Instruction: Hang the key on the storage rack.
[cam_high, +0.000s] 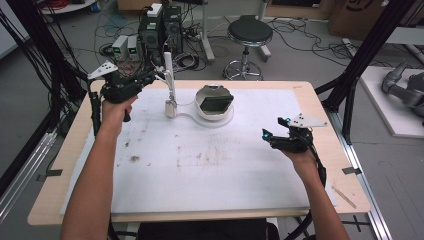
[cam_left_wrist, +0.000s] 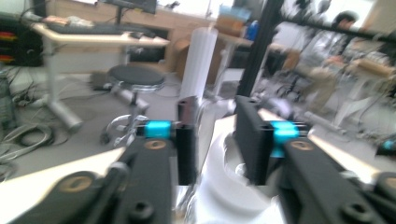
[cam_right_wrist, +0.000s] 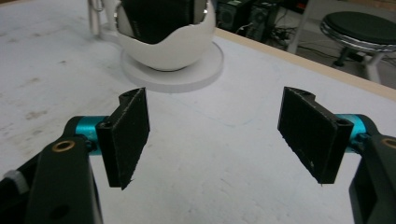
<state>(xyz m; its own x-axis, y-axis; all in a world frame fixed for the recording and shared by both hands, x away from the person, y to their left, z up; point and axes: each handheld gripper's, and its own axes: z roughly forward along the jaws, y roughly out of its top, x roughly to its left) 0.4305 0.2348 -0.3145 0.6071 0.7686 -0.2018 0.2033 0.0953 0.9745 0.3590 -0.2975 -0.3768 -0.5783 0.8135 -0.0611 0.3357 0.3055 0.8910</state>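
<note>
While the person's left hand holds the left gripper (cam_high: 159, 76) high at the far left corner of the table (cam_high: 60, 165), its jaws point toward a tall white post (cam_high: 169, 67) that stands upright on the white mat (cam_high: 200, 165). In the left gripper view, which is blurred, the two black jaws stand a narrow gap apart, and the white post (cam_left_wrist: 198, 60) rises behind that gap; nothing is pressed between the pads. Whether the jaws touch the post cannot be told.

The post rises from a small block that joins, by a curved white arm, to a round white base (cam_high: 220, 118). On that base sits a white egg-shaped shell (cam_high: 214, 102) with a dark inside, its opening turned toward the person. In the right gripper view the shell (cam_right_wrist: 163, 46) shows at the top, on its round base, with the dark lining visible through the jagged opening.

The right gripper (cam_high: 272, 128) hangs low over the right part of the mat, well apart from the shell, held in the person's right hand. Its jaws stand wide apart with only bare mat between them, and they point toward the shell and base.

A round black stool (cam_high: 249, 32) stands on the floor beyond the table, and computer cases (cam_high: 160, 30) with cables lie near it.
</note>
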